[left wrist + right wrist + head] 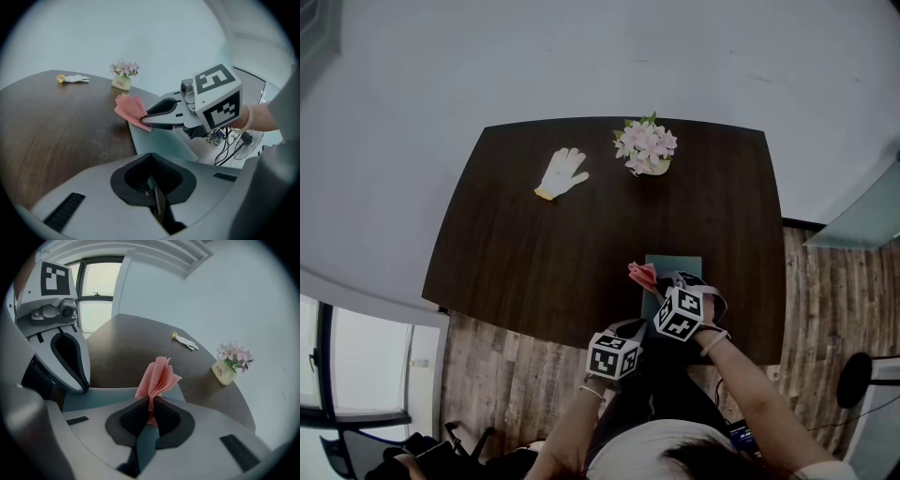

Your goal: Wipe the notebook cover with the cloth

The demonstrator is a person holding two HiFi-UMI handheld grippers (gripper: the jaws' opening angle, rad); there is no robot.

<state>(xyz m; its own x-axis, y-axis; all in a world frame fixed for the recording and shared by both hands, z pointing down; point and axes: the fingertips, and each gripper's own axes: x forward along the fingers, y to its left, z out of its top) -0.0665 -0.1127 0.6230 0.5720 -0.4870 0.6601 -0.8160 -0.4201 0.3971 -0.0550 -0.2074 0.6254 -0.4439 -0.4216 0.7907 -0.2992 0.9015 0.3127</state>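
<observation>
A teal notebook (676,265) lies flat at the table's near edge. My right gripper (653,281) is shut on a crumpled pink cloth (641,274) and holds it at the notebook's left edge. In the right gripper view the cloth (158,375) fans upward out of the pinched jaws above the notebook (105,398). In the left gripper view the cloth (131,110) sticks out from the right gripper (146,118) over the notebook (161,141). My left gripper (628,328) hovers just off the table's near edge, left of the notebook, jaws together and holding nothing.
A white glove (562,173) lies at the far left of the dark wooden table (534,253). A small pot of pink flowers (646,148) stands at the far middle. Wood floor and cables lie beyond the near edge.
</observation>
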